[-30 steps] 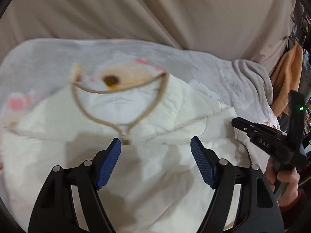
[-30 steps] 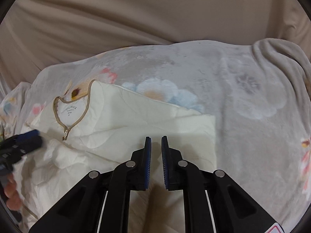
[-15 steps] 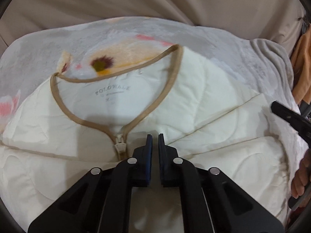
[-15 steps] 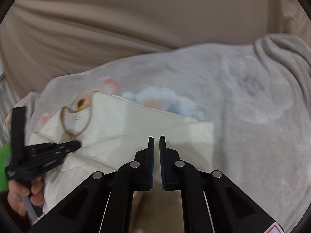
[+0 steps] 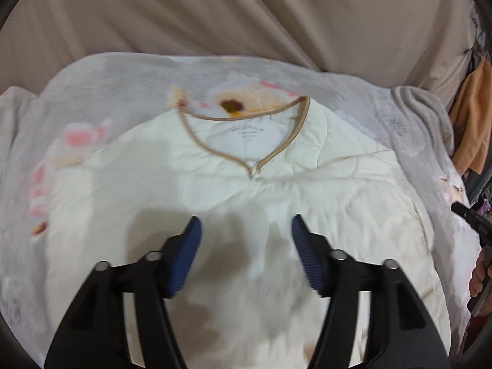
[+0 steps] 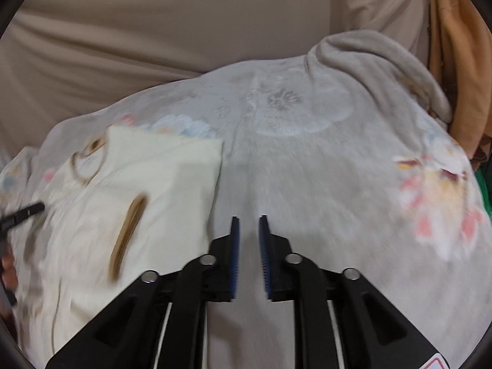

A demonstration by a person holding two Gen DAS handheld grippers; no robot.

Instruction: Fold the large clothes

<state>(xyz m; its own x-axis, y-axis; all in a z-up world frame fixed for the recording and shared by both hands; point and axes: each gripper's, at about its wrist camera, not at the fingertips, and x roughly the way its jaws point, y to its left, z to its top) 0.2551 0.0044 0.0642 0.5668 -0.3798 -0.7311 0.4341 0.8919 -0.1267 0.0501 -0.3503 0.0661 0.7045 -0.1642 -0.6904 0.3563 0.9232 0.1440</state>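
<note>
Left tool point(image 5: 246, 230), jaws just reopened wide from shut and empty, above the cream jacket point(image 5: 276, 190); right tool point(image 6: 248, 230), jaws just parted narrowly and empty, now off the jacket over the grey floral blanket point(image 6: 307, 169) spread beneath it; beige curtain point(image 6: 153, 30) behind, orange cloth point(image 6: 455, 61) at right.

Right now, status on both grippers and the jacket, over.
Left gripper open above the cream jacket, jaws just opened, nothing between. Right gripper slightly open over the blanket, empty. Jacket partly folded, nothing in the way.
</note>
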